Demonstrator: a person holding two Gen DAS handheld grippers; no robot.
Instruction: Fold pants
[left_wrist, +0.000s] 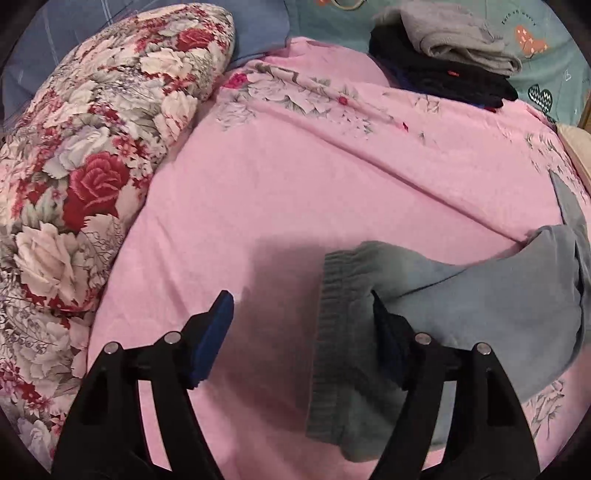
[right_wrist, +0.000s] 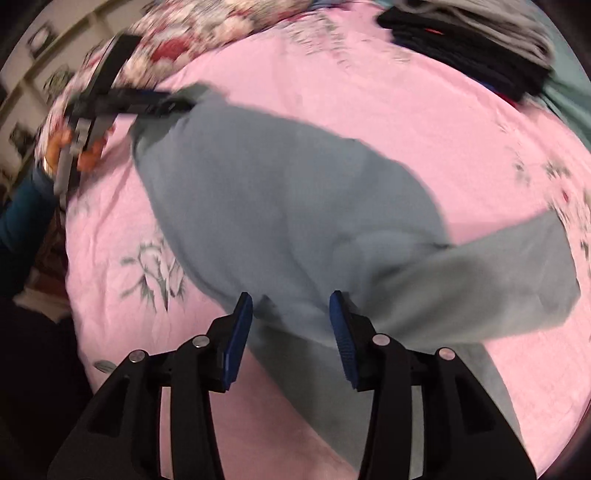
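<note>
Grey-blue pants (right_wrist: 288, 206) lie spread on the pink floral bed sheet (right_wrist: 332, 81). In the left wrist view their ribbed waistband (left_wrist: 332, 314) lies between the fingers of my left gripper (left_wrist: 303, 306), which is open; its right finger rests on the cloth. My left gripper also shows in the right wrist view (right_wrist: 173, 101) at the waistband corner. My right gripper (right_wrist: 291, 306) is open, its jaws straddling the pants near the crotch, where the legs (right_wrist: 498, 273) split.
A rolled floral quilt (left_wrist: 81, 177) lies along the left of the bed. A stack of folded grey and black clothes (left_wrist: 454, 62) sits at the far right, also in the right wrist view (right_wrist: 480, 48). A teal sheet (left_wrist: 546, 74) lies beyond.
</note>
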